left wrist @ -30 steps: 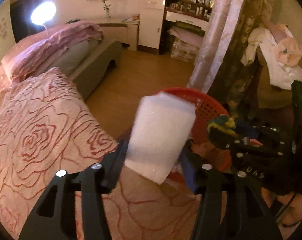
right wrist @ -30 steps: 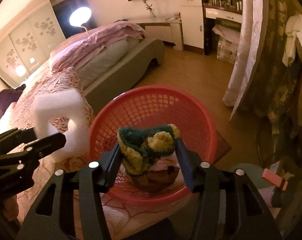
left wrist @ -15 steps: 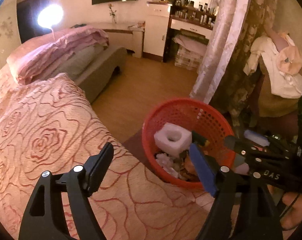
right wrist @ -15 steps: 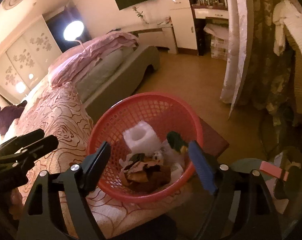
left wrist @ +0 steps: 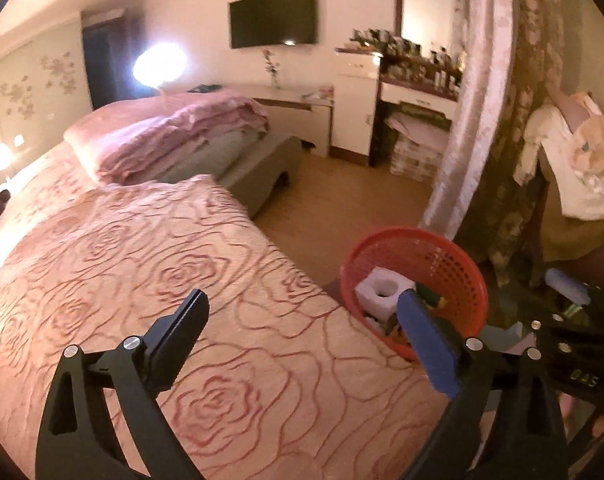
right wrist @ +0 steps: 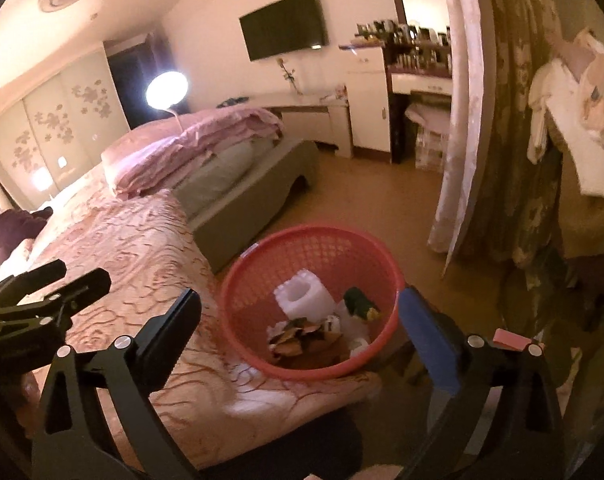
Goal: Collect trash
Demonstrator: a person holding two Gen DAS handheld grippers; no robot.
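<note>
A red mesh basket stands on the floor at the bed's corner. In it lie a white foam block, a green and yellow knitted piece and brown scraps. My right gripper hangs above and nearer than the basket, its jaws still opening with nothing between them. My left gripper is over the rose-patterned bedspread, left of the basket, its jaws also opening and empty. The left gripper also shows at the left edge of the right wrist view.
The bed fills the left, with folded pink quilts at its far end and a grey bench beyond. Curtains and hanging clothes stand to the right. Wooden floor lies past the basket, toward a dresser.
Both grippers let go of their loads: the foam block and the knitted piece dropped into the basket. Both jaws opened wide and both grippers pulled up and back from the basket.
</note>
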